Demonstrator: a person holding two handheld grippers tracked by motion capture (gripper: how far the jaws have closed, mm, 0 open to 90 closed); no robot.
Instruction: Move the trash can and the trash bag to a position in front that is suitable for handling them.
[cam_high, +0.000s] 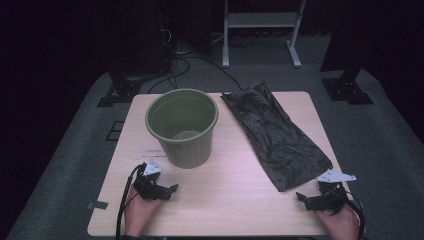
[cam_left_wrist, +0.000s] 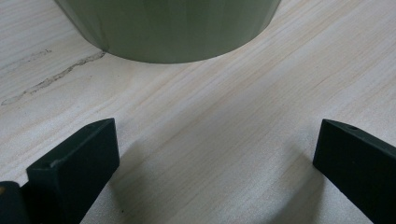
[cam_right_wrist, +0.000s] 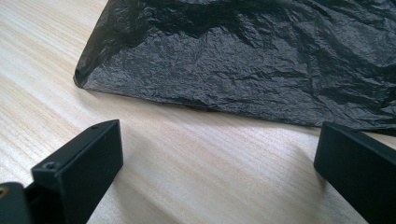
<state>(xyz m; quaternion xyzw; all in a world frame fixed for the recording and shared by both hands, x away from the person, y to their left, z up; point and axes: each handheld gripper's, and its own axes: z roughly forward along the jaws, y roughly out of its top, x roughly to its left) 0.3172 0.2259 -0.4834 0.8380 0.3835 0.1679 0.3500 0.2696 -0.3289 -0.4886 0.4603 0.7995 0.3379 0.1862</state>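
One green bin (cam_high: 183, 128) and one black bag (cam_high: 274, 134) lie on the table (cam_high: 230, 195); both grippers' fingers (cam_left_wrist: 77, 163) gape empty.

The left gripper view cuts off the green bin (cam_left_wrist: 168, 28) above its base.

On one wooden table (cam_high: 225, 195) there are one green bin (cam_high: 183, 127), one black plastic bag (cam_high: 275, 135) and two hand-held grippers.

We see a bin (cam_high: 182, 127) on the table (cam_high: 225, 200) at left, a bag (cam_high: 275, 135) flat at right, our left gripper (cam_high: 155, 189) before the bin, our right gripper (cam_high: 325, 196) before the bag
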